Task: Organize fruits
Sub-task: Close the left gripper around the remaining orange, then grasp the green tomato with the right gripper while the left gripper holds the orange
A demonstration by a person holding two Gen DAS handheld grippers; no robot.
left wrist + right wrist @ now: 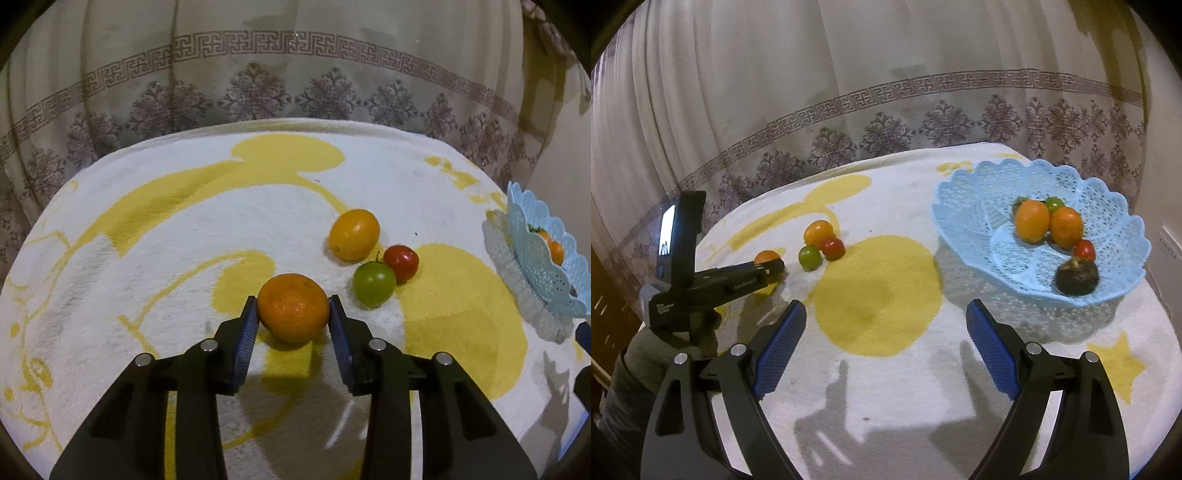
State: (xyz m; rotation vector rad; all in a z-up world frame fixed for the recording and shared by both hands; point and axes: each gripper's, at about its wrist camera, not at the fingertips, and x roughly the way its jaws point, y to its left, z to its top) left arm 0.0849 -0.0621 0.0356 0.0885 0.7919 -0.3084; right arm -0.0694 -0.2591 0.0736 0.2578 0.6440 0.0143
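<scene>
Left gripper (292, 314) clamped on orange (293, 307) on blanket (147, 258); right gripper (886, 325) wide, empty, near blue basket (960, 206)

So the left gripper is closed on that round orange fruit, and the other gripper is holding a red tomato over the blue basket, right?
Not quite. The right gripper holds nothing: in the right wrist view its blue pads stand wide apart over the bare blanket, short of the blue basket. The rest holds: the left gripper is closed on the orange fruit.
</scene>
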